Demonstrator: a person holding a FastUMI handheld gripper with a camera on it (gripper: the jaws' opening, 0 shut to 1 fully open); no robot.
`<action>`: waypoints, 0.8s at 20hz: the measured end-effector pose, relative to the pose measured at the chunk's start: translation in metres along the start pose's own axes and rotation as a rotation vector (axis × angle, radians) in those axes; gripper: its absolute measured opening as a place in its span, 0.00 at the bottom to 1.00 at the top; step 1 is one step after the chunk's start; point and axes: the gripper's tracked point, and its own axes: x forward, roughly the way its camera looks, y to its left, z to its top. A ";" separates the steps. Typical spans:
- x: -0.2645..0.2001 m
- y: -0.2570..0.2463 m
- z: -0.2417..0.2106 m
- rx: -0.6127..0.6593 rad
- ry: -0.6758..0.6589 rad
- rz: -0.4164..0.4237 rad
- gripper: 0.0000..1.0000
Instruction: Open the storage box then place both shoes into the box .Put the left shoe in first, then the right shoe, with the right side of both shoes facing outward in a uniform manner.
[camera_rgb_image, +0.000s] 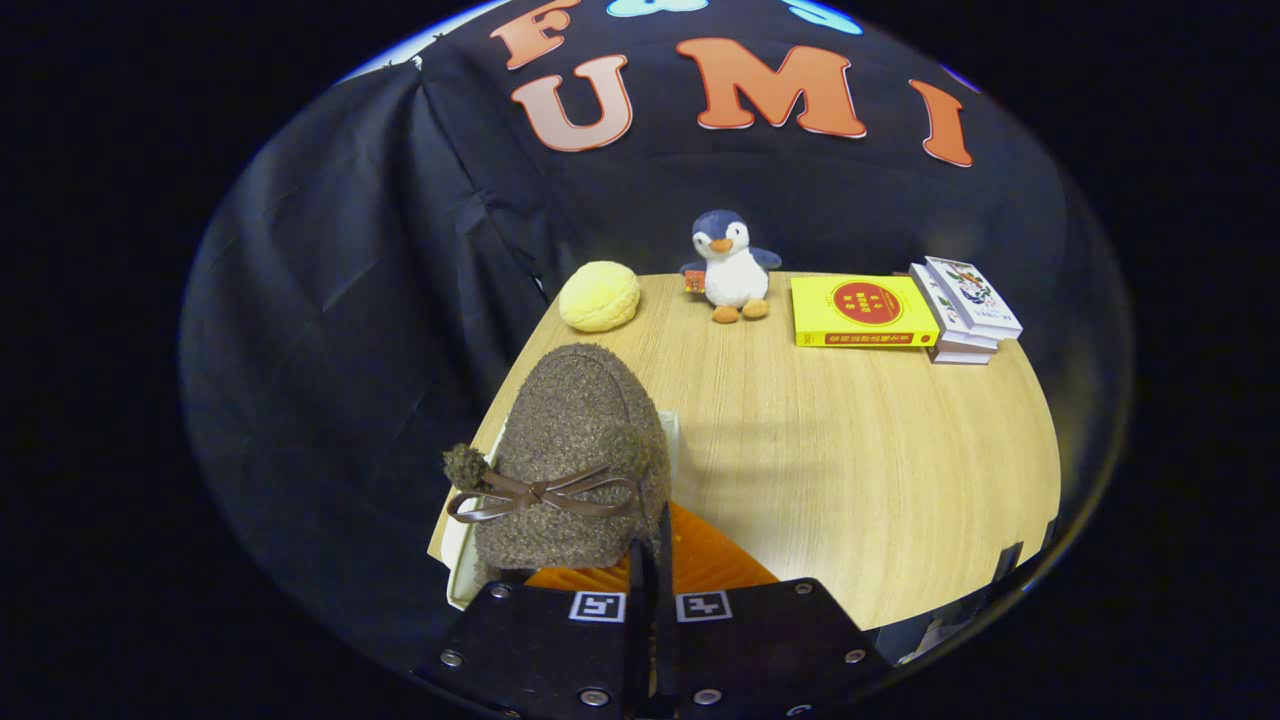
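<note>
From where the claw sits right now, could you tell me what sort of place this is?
Probably a staged recording booth, not a home: black cloth wall, a wooden table with props, a toy penguin and books. The claw looks shut on a brown shoe.

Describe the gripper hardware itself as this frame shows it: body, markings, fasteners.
The gripper has a wide, flat black body with angled corners. Two small square black-and-white markers sit side by side at its front edge, one on each half. Silver screws dot the plates. Two thin fingers rise from the centre, close together.
</note>
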 end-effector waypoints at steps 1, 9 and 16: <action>0.008 0.007 -0.009 0.019 0.029 0.001 0.04; 0.064 0.022 -0.045 -0.052 0.112 -0.073 0.04; 0.075 0.028 -0.065 -0.069 0.157 -0.073 0.19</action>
